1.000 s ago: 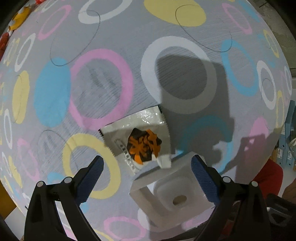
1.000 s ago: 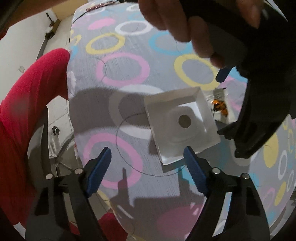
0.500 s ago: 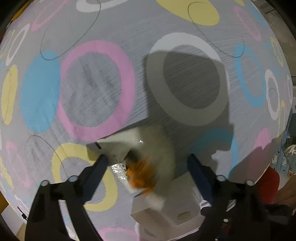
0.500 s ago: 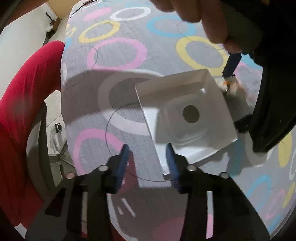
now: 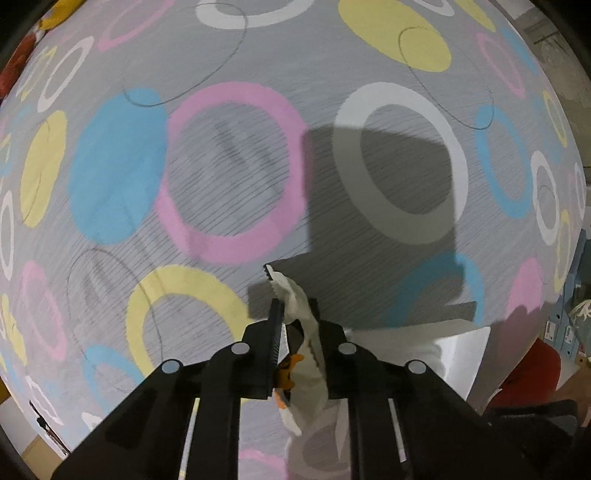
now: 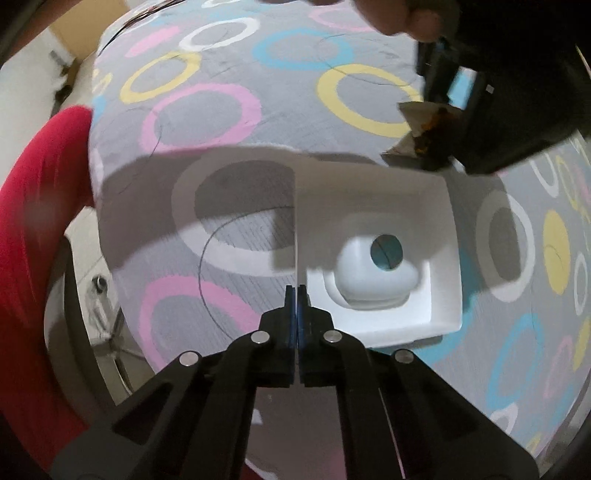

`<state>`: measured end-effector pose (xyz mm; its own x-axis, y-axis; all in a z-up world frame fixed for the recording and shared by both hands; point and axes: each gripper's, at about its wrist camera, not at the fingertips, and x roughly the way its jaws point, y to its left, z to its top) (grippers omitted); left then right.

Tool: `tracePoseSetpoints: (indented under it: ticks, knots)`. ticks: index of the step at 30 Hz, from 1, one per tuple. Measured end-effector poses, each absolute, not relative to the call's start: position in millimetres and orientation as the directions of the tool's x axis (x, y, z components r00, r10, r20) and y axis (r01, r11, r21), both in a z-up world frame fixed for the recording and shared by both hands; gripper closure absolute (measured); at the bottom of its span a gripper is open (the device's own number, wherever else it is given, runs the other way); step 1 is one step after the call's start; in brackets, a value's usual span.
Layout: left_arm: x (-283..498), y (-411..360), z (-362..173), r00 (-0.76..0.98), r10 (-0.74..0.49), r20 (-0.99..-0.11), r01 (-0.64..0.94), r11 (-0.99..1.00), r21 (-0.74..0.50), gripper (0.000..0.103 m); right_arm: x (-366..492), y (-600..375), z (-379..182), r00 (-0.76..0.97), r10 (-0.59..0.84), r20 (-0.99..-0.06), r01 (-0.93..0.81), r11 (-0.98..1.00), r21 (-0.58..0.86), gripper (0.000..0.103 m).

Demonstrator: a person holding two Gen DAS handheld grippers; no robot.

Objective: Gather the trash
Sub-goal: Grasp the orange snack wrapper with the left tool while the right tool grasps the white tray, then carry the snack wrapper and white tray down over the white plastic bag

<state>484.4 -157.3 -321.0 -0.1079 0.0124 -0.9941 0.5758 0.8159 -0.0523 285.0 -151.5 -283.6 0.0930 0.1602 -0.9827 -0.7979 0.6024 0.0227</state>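
My left gripper point(image 5: 293, 314) is shut on a white snack wrapper point(image 5: 306, 354) with orange print, lifted off the patterned tablecloth point(image 5: 229, 166). The wrapper also shows in the right wrist view point(image 6: 424, 129), hanging from the left gripper above the table. My right gripper point(image 6: 296, 291) is shut on the near wall of a white square tray point(image 6: 439, 258) with a round hole in its raised middle. The tray is tilted up off the cloth. Its edge also shows in the left wrist view point(image 5: 454, 354).
The tablecloth point(image 6: 221, 110) is grey with coloured rings. A red chair point(image 6: 33, 229) stands at the table's left edge, with bare floor below it. A hand point(image 6: 399, 14) holds the left gripper at the top of the right wrist view.
My left gripper closed on the wrapper and lifted it. My right gripper closed on the tray's wall and tilted the tray up.
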Motion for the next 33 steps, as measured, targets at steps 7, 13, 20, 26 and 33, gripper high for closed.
tracePoseSetpoints:
  ticks: [7, 13, 20, 26, 33]
  knots:
    - [474, -135, -297, -0.051, -0.002, -0.999, 0.542, 0.84, -0.029, 0.09, 284, -157, -264, 0.11, 0.175, -0.978, -0.715, 0.697, 0.044, 0.101]
    - [448, -104, -261, 0.02, -0.014, -1.0, 0.522, 0.853, -0.002, 0.09, 284, -172, -233, 0.181, 0.175, -0.968, -0.613, 0.79, 0.029, 0.101]
    - [388, -88, -210, 0.109, -0.033, -0.993, 0.481, 0.876, 0.024, 0.09, 277, -186, -186, 0.274, 0.18, -0.945, -0.478, 0.878, 0.029, 0.101]
    - [331, -51, -202, 0.142, -0.036, -0.989, 0.447, 0.894, 0.032, 0.09, 261, -184, -154, 0.352, 0.185, -0.918, -0.391, 0.92, 0.035, 0.101]
    - [281, -25, -203, 0.152, -0.038, -0.988, 0.438, 0.898, 0.033, 0.09, 236, -169, -136, 0.407, 0.179, -0.896, -0.355, 0.935, 0.025, 0.101]
